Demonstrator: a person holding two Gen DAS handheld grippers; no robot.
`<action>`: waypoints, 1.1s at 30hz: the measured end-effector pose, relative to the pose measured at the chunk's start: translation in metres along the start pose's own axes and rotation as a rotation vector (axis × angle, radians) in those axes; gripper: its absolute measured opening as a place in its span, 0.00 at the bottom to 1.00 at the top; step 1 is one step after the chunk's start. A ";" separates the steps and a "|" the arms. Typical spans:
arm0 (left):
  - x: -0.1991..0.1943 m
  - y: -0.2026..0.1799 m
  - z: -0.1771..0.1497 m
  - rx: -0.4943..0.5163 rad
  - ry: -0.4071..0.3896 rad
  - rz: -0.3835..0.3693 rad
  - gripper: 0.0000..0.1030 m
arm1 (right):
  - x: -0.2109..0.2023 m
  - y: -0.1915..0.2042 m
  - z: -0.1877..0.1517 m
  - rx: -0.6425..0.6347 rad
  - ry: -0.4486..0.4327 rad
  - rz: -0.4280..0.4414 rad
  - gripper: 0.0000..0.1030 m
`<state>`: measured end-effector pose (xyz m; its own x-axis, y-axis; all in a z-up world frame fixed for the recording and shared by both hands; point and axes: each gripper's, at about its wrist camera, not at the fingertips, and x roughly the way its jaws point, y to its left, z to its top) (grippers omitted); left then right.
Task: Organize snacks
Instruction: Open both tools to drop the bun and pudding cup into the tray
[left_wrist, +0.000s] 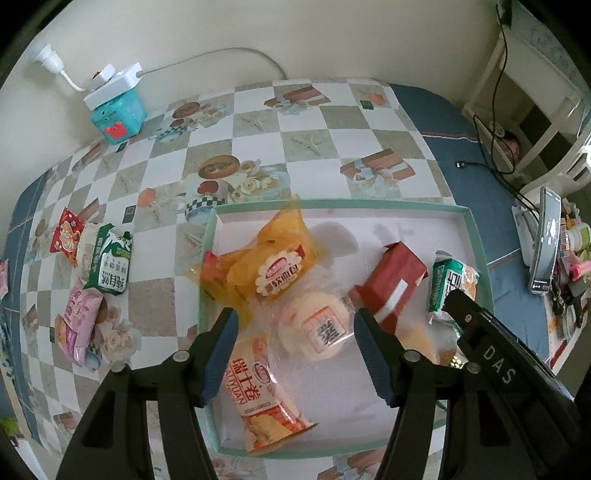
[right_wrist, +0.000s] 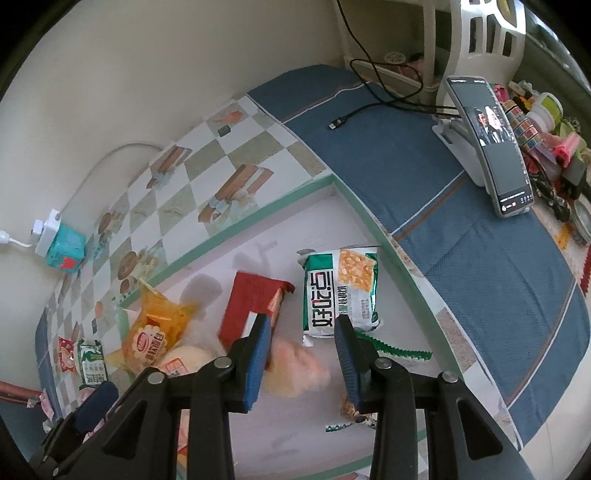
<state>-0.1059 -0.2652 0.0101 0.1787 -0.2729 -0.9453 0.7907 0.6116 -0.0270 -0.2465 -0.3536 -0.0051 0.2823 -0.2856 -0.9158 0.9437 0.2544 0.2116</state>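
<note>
Snacks sit both inside and outside a shallow green-rimmed box (left_wrist: 476, 236) on the checked tablecloth (left_wrist: 303, 125).

Inside the box, a yellow bread bag (left_wrist: 273, 258) lies toward its far left corner, a round bun in clear wrap (left_wrist: 314, 328) rests near the middle, and an orange roll pack (left_wrist: 262, 395) lies against the near left wall, its lower end partly hidden by a gripper finger. A red packet (left_wrist: 391, 288) lies right of the bun, and a green cracker pack (right_wrist: 340, 291) lies near the right wall of the box. Something pale and orange (right_wrist: 295, 373) in the box is too blurred to name, and only the zigzag edge of another green wrapper (right_wrist: 399, 350) shows beside a finger.

Left of the box, outside it, lie a small red pack (left_wrist: 66, 236), a green-and-white pack (left_wrist: 107, 266) and a pink pack (left_wrist: 79, 321).

Above the bun, the left gripper (left_wrist: 295, 354) hangs with its jaws apart and nothing between them. The right gripper (right_wrist: 303, 354) stands over the blurred thing with a narrower gap, its pads touching nothing I can make out. A phone on a stand (right_wrist: 495, 147) is well right of the box.
</note>
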 end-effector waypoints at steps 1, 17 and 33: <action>0.000 0.001 0.000 -0.003 0.001 0.002 0.64 | 0.000 0.000 0.000 -0.001 0.001 -0.001 0.38; -0.012 0.047 0.007 -0.134 -0.016 0.024 0.70 | 0.001 0.005 -0.001 -0.019 0.023 -0.007 0.40; -0.010 0.161 -0.002 -0.412 -0.034 0.170 0.93 | -0.002 0.045 -0.016 -0.126 0.020 -0.032 0.88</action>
<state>0.0185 -0.1627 0.0144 0.3103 -0.1629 -0.9366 0.4500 0.8930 -0.0062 -0.2076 -0.3273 0.0006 0.2475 -0.2778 -0.9282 0.9227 0.3598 0.1383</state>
